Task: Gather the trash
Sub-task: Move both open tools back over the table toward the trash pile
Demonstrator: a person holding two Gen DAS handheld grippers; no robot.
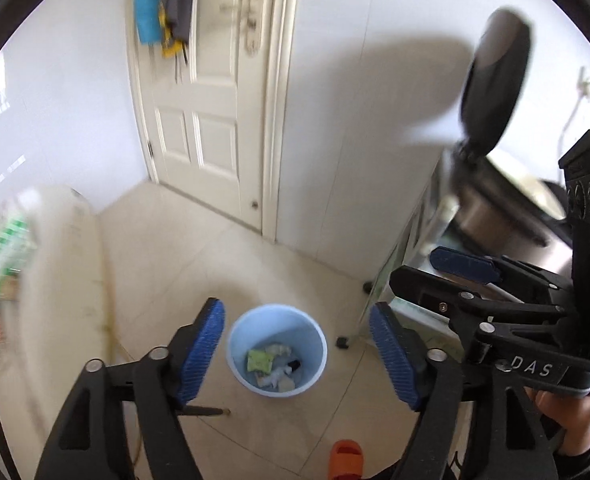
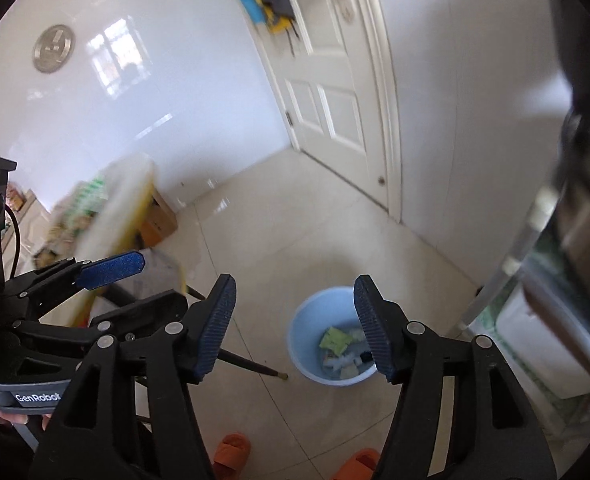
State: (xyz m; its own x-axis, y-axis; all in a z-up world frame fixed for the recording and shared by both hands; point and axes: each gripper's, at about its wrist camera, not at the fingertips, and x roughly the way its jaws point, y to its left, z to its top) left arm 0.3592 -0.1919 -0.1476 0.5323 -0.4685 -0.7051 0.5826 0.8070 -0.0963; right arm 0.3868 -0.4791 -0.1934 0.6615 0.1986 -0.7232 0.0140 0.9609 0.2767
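A light blue bin [image 1: 277, 348] stands on the tiled floor and holds several pieces of trash, among them a green wrapper [image 1: 260, 360] and white scraps. It also shows in the right wrist view [image 2: 327, 336]. My left gripper [image 1: 297, 354] is open and empty, held high above the bin. My right gripper [image 2: 295, 330] is open and empty, also above the floor, with the bin just behind its right finger. The right gripper's body shows at the right of the left wrist view [image 1: 495, 292].
A white door [image 1: 211, 96] stands closed at the back with clothes hanging on it. A table edge [image 1: 67, 264] with packets is at the left. An open cooker [image 1: 491, 152] sits on a shelf at the right. Orange slippers [image 2: 231, 454] are on the floor below.
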